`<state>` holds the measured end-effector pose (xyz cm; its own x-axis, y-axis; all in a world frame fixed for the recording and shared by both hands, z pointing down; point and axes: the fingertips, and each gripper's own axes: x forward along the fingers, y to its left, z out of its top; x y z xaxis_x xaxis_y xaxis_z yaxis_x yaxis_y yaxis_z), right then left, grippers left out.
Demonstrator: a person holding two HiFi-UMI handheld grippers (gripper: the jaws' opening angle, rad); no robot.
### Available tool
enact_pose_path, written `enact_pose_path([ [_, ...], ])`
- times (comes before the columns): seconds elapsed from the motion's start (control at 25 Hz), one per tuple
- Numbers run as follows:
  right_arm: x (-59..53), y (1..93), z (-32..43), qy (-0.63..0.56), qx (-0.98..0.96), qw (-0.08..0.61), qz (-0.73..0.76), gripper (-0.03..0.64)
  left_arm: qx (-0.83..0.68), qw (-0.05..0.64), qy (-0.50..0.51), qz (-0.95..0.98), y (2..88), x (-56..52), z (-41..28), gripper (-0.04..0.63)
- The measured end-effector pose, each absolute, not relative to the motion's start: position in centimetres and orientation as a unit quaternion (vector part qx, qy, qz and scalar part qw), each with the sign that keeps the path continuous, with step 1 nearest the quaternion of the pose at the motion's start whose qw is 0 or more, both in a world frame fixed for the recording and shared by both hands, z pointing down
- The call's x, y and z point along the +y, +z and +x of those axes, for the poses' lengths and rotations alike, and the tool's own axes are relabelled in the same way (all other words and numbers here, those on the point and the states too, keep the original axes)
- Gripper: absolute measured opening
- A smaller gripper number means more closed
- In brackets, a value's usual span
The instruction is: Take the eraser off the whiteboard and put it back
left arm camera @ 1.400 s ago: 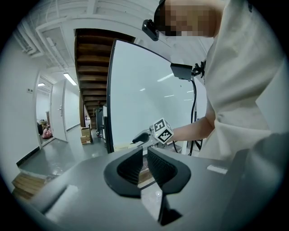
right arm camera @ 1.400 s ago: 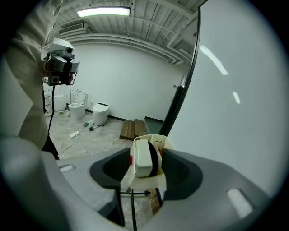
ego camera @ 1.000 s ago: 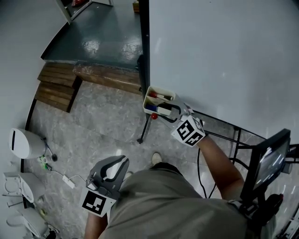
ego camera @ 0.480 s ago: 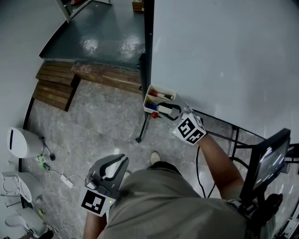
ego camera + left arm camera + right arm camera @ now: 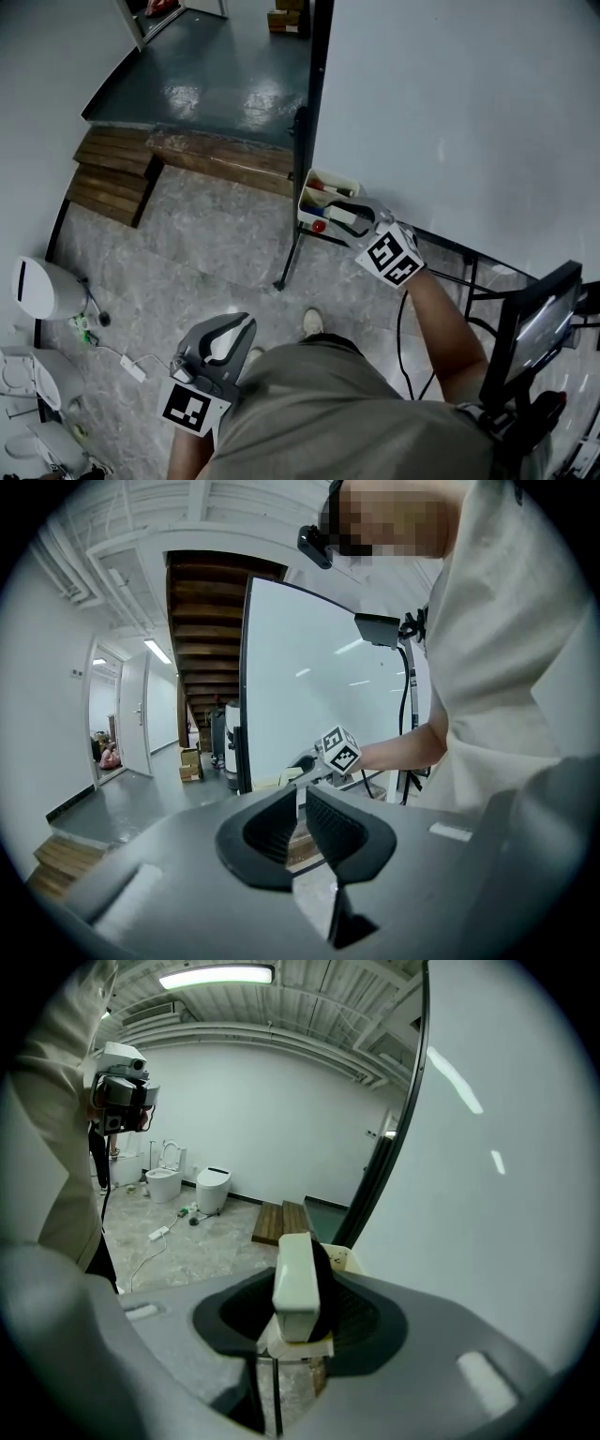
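Note:
The whiteboard [image 5: 450, 112] fills the upper right of the head view. A cream tray [image 5: 323, 180] with markers hangs at its lower left corner. My right gripper [image 5: 349, 221] reaches to the tray's near side. Its jaws have just been closing and now grip the eraser [image 5: 339, 216]. In the right gripper view the eraser [image 5: 295, 1269] stands on edge between the jaws, white body to the left, black felt to the right, with the right gripper [image 5: 300, 1299] pressed on both sides. My left gripper [image 5: 230, 330] hangs low by the person's waist, shut and empty; its jaws [image 5: 300, 822] nearly touch.
Wooden steps [image 5: 112, 173] lie at the far left beside a dark floor area. White toilets [image 5: 37, 286] and a cable [image 5: 131, 361] are on the stone floor at left. A monitor on a stand [image 5: 539, 323] is at right. The whiteboard's leg [image 5: 291, 258] reaches the floor.
The right gripper's jaws have narrowed onto the eraser at the tray and shifted slightly right. The left gripper has hardly moved.

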<state>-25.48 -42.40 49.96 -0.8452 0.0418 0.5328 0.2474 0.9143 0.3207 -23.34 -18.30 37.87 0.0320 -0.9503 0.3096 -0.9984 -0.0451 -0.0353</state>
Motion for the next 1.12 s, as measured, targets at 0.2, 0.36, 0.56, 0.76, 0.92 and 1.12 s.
enact_pose_path([
  [0.2, -41.8, 48.3, -25.3, -0.209, -0.938, 0.268, -0.061, 0.153, -0.682, 0.091, 0.119, 0.715, 37.5, -16.5, -23.6, 0.038],
  [0.36, -41.2, 47.0, -24.9, -0.219, -0.938, 0.266, -0.045, 0.153, -0.679, 0.087, 0.116, 0.720, 37.3, -15.1, -23.8, 0.038],
  [0.56, -40.1, 45.6, -24.7, -0.225, -0.938, 0.262, -0.029, 0.153, -0.673, 0.079, 0.115, 0.726, 37.2, -13.6, -24.2, 0.038],
  [0.76, -38.3, 44.3, -24.3, -0.233, -0.937, 0.259, -0.019, 0.153, -0.667, 0.075, 0.112, 0.733, 36.9, -12.2, -24.5, 0.038],
  [0.92, -37.0, 43.2, -23.8, -0.242, -0.935, 0.259, -0.007, 0.153, -0.661, 0.073, 0.108, 0.739, 36.8, -11.3, -24.6, 0.038],
  [1.12, -34.6, 41.9, -23.1, -0.247, -0.935, 0.254, 0.000, 0.153, -0.651, 0.067, 0.109, 0.749, 36.8, -9.9, -24.3, 0.038],
])
